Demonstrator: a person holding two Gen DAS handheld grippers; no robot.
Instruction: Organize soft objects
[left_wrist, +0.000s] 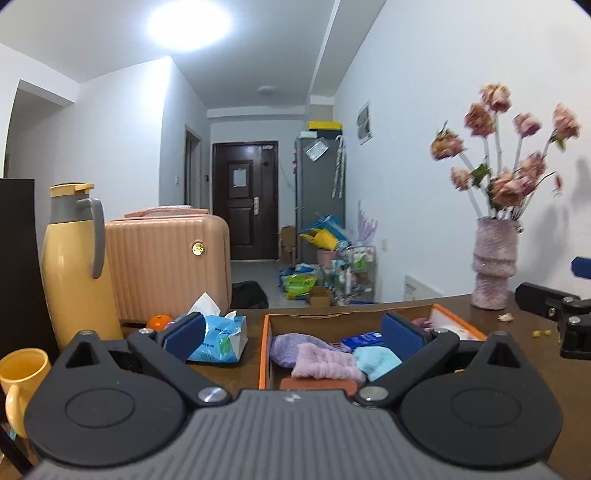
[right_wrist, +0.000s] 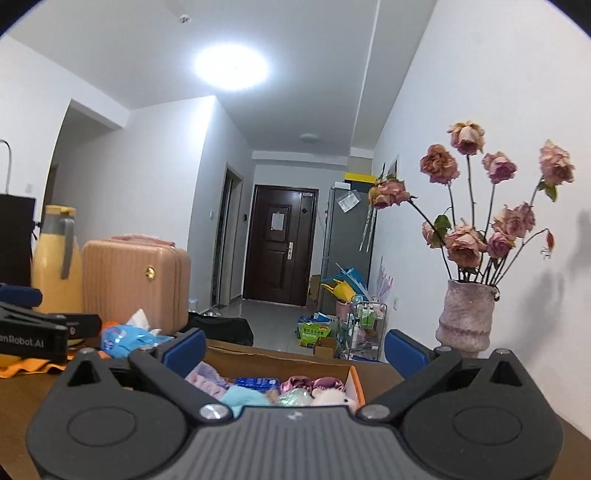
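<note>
An orange-rimmed cardboard box sits on the brown table and holds soft items. In the left wrist view it shows a purple knit piece, a pink fluffy piece, a light blue one and a blue packet. My left gripper hovers open just before the box with nothing between its pads. In the right wrist view the box also shows mauve satin pieces and a white plush. My right gripper is open and empty over the box's near right side.
A blue tissue pack, an orange ball, a yellow thermos, a yellow mug and a pink suitcase stand left of the box. A vase of dried roses stands at the right by the wall.
</note>
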